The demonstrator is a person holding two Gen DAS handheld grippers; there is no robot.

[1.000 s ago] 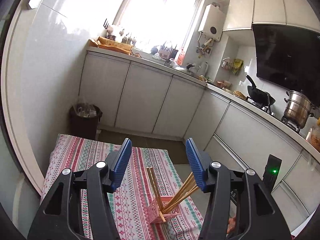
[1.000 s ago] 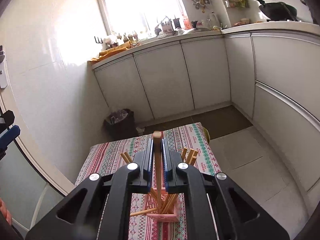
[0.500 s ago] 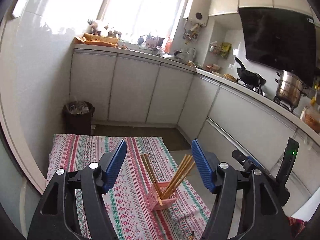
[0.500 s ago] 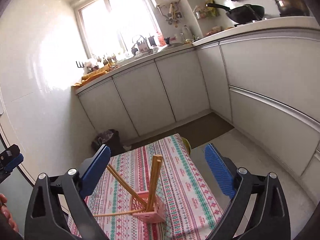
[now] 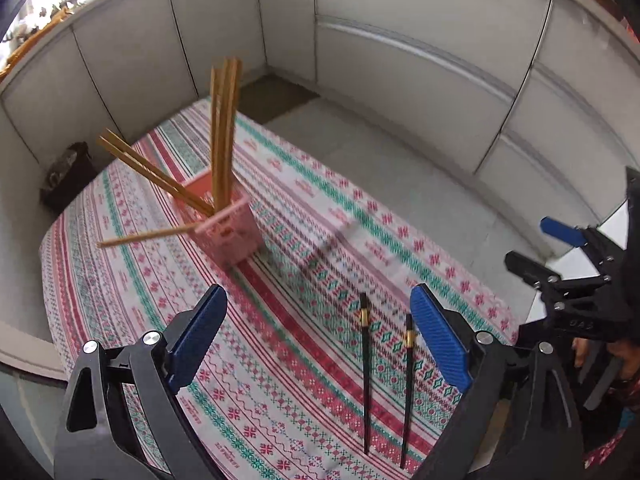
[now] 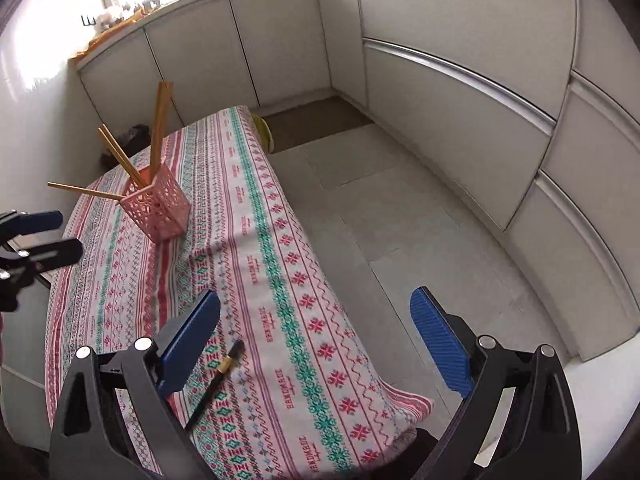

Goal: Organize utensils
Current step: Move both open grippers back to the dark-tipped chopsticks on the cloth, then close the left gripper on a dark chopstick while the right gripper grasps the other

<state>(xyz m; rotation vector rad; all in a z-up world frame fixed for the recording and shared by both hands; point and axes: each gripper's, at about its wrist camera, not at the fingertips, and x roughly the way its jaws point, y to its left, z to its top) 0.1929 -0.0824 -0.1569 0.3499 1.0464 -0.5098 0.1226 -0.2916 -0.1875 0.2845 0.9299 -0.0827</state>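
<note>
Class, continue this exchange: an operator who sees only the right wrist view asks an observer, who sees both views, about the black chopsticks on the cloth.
Operator: I see one black chopstick by my claw. Any more?
Observer: Yes. The left wrist view shows two black chopsticks side by side on the cloth.
Operator: Where is the left claw?
Observer: The left claw points down at them with its jaws opening and gripping nothing. Both lie nearer its right finger.
</note>
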